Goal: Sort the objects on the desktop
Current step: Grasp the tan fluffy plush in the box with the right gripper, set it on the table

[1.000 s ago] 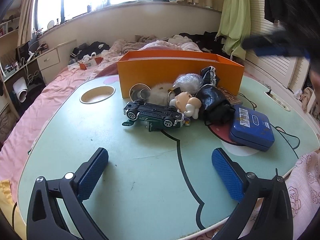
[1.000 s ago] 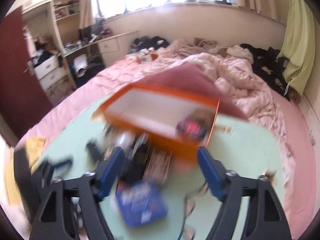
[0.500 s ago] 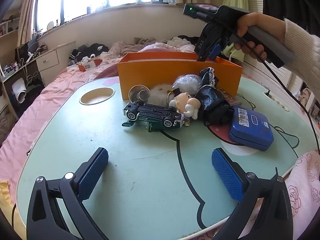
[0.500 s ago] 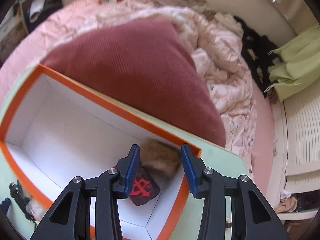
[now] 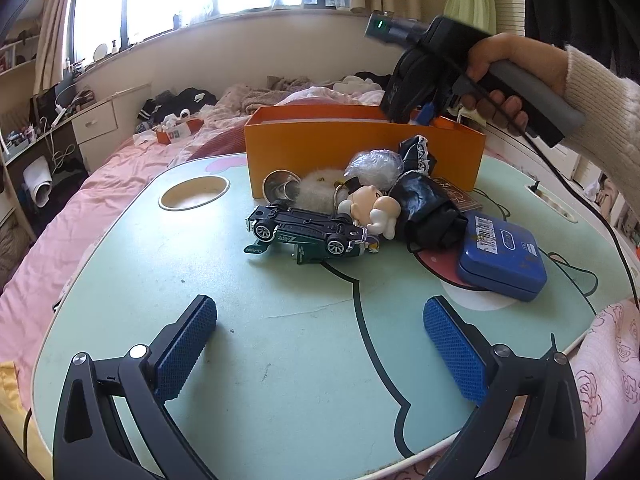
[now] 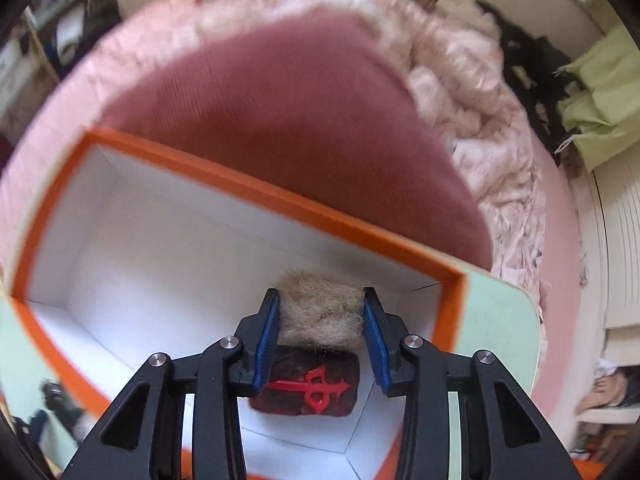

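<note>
An orange box (image 5: 360,148) with a white inside (image 6: 160,264) stands at the back of the mint-green table (image 5: 280,360). My right gripper (image 6: 321,326) reaches down into the box's right end; its blue pads flank a tan furry ball (image 6: 321,312), touching it on both sides. A dark red tile with a red symbol (image 6: 308,388) lies under it on the box floor. My left gripper (image 5: 320,344) is open and empty, low over the table's near part. The pile in front of the box holds a green toy car (image 5: 304,232), a cartoon figurine (image 5: 372,210) and a blue tin (image 5: 502,256).
Also in the pile are a metal cup (image 5: 282,186), a white furry ball (image 5: 318,188), a black cloth bundle (image 5: 428,208) and a dark card box (image 5: 454,196). A round cup hole (image 5: 194,198) sits at the table's left. A maroon cushion (image 6: 296,120) and bedding lie behind the box.
My right gripper swung from above the table down into the orange box and its pads narrowed around the tan furry ball. My left gripper stayed still.
</note>
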Motion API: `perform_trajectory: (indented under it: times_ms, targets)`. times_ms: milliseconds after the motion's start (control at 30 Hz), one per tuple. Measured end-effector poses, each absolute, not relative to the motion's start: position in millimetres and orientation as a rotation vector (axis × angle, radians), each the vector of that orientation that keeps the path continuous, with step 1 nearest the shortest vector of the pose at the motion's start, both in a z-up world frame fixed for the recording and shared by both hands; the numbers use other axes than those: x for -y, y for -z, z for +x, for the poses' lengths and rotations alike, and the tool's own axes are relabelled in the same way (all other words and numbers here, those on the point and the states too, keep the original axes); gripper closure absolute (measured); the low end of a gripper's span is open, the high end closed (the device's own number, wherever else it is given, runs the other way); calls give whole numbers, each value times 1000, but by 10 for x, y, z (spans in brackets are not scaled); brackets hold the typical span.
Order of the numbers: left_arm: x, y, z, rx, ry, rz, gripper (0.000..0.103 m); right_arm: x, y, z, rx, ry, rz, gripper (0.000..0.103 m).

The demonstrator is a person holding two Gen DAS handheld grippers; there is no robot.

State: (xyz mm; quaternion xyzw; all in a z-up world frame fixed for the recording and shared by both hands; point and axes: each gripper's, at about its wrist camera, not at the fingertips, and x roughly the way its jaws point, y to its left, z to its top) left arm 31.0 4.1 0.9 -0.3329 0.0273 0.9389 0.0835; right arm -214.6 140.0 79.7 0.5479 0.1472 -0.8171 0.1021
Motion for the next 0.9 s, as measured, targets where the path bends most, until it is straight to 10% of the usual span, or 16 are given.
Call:
perform_trajectory:
  times_ms: [267,633,900]
  targets:
    - [-37,-11,310,-81,-2802,-994,0,-1385,-1561,-1155,-182,2298,1291,64]
    - [-22,-6,331,-70,-2823,-987,0,-1118,-1057,-349,-79,1986,1366,62]
    - [-19,-7,335,-69,-2823,-987,0,-1445,-1040,-239,-55,2132,1230,31]
